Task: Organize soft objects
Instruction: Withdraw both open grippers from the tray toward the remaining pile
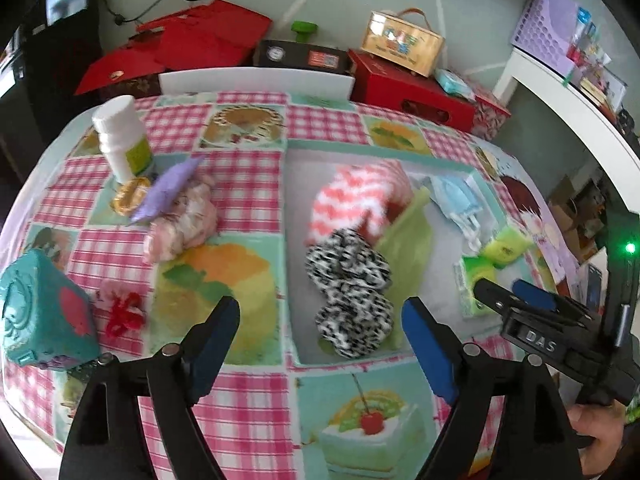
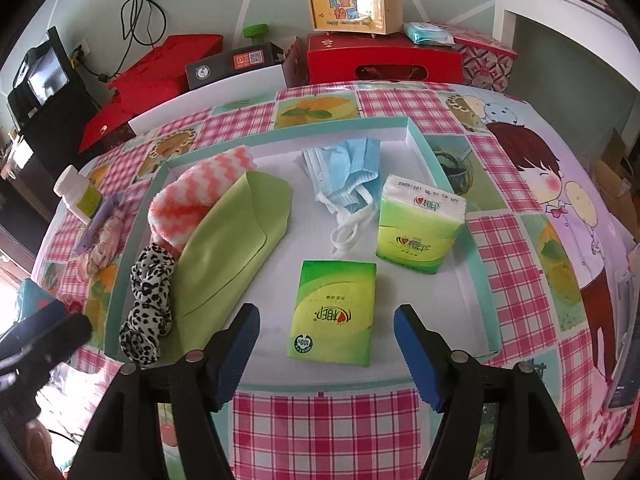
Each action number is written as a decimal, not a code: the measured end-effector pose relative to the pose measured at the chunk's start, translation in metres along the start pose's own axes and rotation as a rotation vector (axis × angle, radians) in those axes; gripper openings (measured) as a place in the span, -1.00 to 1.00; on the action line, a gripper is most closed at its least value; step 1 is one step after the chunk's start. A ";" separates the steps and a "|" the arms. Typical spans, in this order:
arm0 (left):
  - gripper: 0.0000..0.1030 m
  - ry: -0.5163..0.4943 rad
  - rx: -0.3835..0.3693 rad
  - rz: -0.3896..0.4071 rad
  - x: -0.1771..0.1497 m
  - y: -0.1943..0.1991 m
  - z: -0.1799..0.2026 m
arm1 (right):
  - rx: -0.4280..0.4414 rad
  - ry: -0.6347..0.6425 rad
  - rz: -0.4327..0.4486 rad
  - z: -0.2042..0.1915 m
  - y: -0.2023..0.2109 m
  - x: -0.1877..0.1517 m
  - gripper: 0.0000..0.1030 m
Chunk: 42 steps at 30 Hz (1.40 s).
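A shallow white tray with a teal rim (image 2: 424, 148) lies on the table. In it are a pink-white fuzzy sock (image 2: 192, 196), a green cloth (image 2: 228, 240), a leopard scrunchie (image 2: 150, 308), a blue face mask (image 2: 348, 172) and two green tissue packs (image 2: 334, 312) (image 2: 420, 224). The tray (image 1: 294, 240), the scrunchie (image 1: 348, 288) and the sock (image 1: 352, 200) also show in the left wrist view. Outside the tray, to its left, lie a pink scrunchie (image 1: 184, 220), a purple felt piece (image 1: 164, 192) and a red bow (image 1: 122, 314). My left gripper (image 1: 320, 320) is open and empty. My right gripper (image 2: 326, 332) is open and empty over the near tissue pack.
A white pill bottle (image 1: 122, 136), a gold foil item (image 1: 128, 196) and a teal box (image 1: 40, 312) stand on the left of the checkered tablecloth (image 1: 248, 400). Red boxes (image 2: 380, 60) and a wooden case (image 2: 352, 4) line the far edge.
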<state>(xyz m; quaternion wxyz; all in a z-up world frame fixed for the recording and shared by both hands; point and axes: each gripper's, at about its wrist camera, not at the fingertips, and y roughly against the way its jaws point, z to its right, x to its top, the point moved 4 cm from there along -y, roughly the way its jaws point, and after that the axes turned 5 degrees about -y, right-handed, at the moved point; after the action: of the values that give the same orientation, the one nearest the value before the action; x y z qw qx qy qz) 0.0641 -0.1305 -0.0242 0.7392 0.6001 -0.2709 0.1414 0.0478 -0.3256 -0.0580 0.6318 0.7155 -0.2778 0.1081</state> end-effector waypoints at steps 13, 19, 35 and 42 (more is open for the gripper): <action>0.99 0.045 0.083 0.066 0.006 0.012 -0.030 | 0.019 -0.001 0.029 -0.002 0.009 0.004 1.00; 0.99 0.042 0.097 0.062 0.008 0.015 -0.033 | 0.028 0.010 0.032 -0.006 0.010 0.000 1.00; 0.99 0.060 0.204 0.133 0.020 0.044 -0.059 | 0.022 0.052 0.041 -0.020 0.018 0.005 1.00; 0.99 0.064 0.241 0.149 0.021 0.055 -0.074 | -0.001 0.064 0.062 -0.030 0.024 0.008 1.00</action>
<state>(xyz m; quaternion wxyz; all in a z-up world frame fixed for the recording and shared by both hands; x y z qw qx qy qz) 0.0688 -0.0488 0.0230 0.6573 0.6581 -0.2721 0.2466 0.0472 -0.2994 -0.0283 0.6371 0.7025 -0.2795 0.1501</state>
